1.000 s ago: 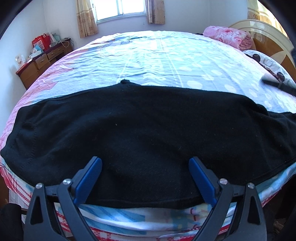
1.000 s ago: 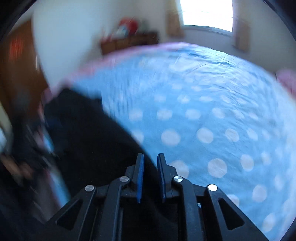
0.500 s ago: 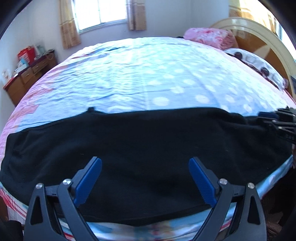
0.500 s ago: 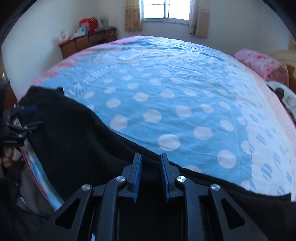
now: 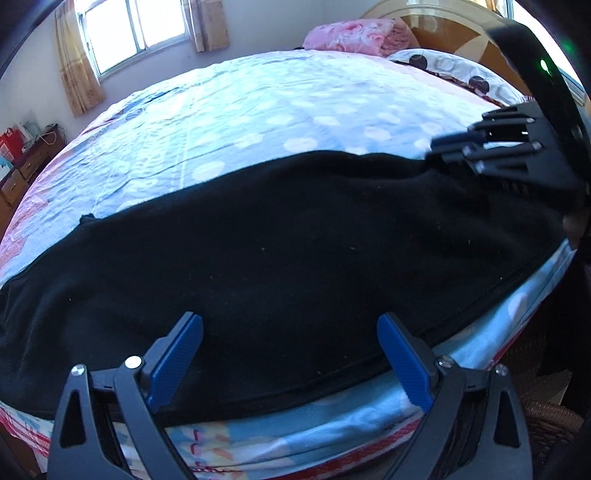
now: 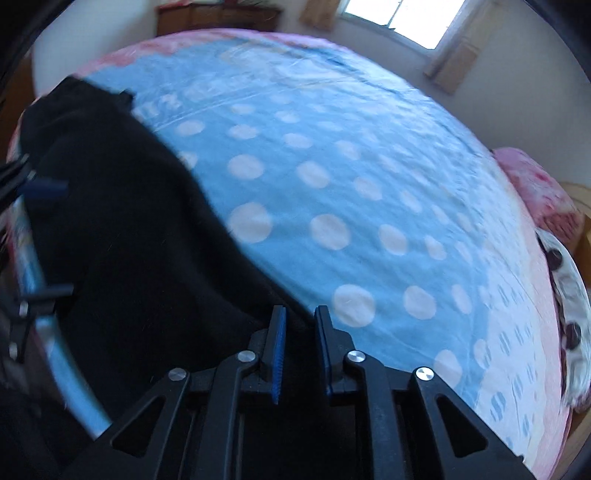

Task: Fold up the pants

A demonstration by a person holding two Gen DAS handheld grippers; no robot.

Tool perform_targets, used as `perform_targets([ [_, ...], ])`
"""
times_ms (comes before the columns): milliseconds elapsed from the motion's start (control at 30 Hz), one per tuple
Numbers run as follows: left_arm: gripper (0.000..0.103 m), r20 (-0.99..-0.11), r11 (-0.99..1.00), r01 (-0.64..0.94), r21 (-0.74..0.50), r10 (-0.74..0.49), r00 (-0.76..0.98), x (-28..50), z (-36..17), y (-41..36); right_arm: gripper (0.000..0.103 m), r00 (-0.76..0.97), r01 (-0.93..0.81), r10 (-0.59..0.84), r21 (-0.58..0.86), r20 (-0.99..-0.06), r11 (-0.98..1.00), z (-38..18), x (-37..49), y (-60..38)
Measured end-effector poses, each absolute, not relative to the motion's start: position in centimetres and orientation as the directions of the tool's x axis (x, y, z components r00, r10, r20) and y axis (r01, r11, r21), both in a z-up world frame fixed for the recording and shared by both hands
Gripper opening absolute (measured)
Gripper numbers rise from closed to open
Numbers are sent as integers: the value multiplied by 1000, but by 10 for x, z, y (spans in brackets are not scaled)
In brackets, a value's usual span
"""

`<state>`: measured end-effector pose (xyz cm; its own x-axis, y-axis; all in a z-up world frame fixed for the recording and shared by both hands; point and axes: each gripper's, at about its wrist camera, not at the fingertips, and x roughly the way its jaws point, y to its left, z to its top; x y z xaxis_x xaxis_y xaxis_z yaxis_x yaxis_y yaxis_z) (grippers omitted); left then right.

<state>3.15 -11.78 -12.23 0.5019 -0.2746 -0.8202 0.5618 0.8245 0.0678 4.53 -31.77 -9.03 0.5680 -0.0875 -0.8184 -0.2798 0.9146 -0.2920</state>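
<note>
Black pants (image 5: 280, 254) lie spread along the near edge of a bed with a blue polka-dot sheet (image 5: 258, 110). My left gripper (image 5: 290, 325) is open and empty, its blue pads just above the pants' near hem. My right gripper (image 6: 299, 317) is shut on the far edge of the pants (image 6: 122, 236). It also shows in the left wrist view (image 5: 491, 155) at the right, pinching that edge. The left gripper shows at the left edge of the right wrist view (image 6: 33, 184).
A pink quilt (image 5: 354, 33) and a spotted pillow (image 5: 454, 70) lie at the headboard on the right. A wooden dresser (image 5: 22, 166) stands by the far left wall. A wicker piece (image 5: 550, 421) sits beside the bed at the lower right.
My right gripper has moved in toward the left one, carrying the pants' edge with it. The left wrist view has shifted right along the pants. The left gripper stays open.
</note>
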Motion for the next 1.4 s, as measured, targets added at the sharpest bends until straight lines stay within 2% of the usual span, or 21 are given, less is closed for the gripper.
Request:
perform_targets([
  [133, 99, -827, 829, 557, 55, -276, 491, 33, -124, -113, 14, 652, -129, -42, -165, -757, 978, -77, 42, -350],
  [200, 99, -827, 828, 557, 59, -272, 492, 32, -126, -115, 14, 626, -81, -23, -95, -779, 992, -83, 40, -368],
  [267, 101, -829, 828, 557, 67, -264, 493, 32, -128, -117, 14, 649, -45, 0, -38, -761, 998, -76, 30, -377],
  [333, 102, -831, 828, 555, 79, -253, 496, 31, -128, -120, 14, 667, -134, 165, 101, -726, 986, -62, 14, -371],
  [367, 102, -832, 829, 553, 85, -247, 498, 31, -129, -121, 14, 660, -153, 196, 125, -725, 980, -60, 12, -367],
  [500, 102, -835, 828, 551, 102, -230, 500, 26, -130, -123, 14, 513, -203, 433, 385, -742, 900, -76, 34, -345],
  [567, 102, -840, 826, 552, 117, -214, 499, 23, -132, -125, 12, 448, -76, 369, 377, -814, 923, -100, 55, -341],
  [667, 102, -838, 823, 554, 124, -213, 503, 18, -132, -124, 11, 520, -12, 391, 451, -759, 892, -100, 73, -354],
  [767, 103, -841, 824, 558, 102, -228, 490, 16, -132, -119, 17, 612, 131, 229, 382, -757, 915, -89, 77, -374],
  [833, 103, -843, 823, 561, 93, -235, 484, 16, -133, -117, 17, 655, 102, 344, 530, -673, 842, -83, 67, -388],
  [900, 103, -840, 818, 567, 92, -242, 485, 14, -130, -116, 17, 653, 51, 382, 541, -654, 839, -75, 52, -380],
  [1033, 101, -829, 814, 579, 46, -293, 476, 15, -115, -108, 17, 568, -92, 374, 395, -733, 914, -77, 16, -335],
  [1100, 101, -816, 819, 573, 31, -310, 488, 17, -103, -104, 18, 480, -92, 392, 399, -785, 912, -98, -4, -328],
  [1133, 101, -808, 818, 575, 20, -325, 491, 20, -97, -104, 18, 462, -105, 418, 420, -782, 902, -106, -17, -324],
  [1267, 101, -787, 806, 590, 44, -336, 518, 28, -83, -123, 18, 524, -131, 424, 422, -739, 897, -90, -46, -328],
  [1333, 101, -770, 794, 604, 67, -344, 537, 34, -75, -140, 18, 629, -106, 413, 454, -658, 885, -71, -50, -346],
  [1400, 101, -767, 780, 619, 87, -344, 541, 39, -73, -163, 18, 707, -15, 323, 442, -630, 897, -58, -47, -368],
])
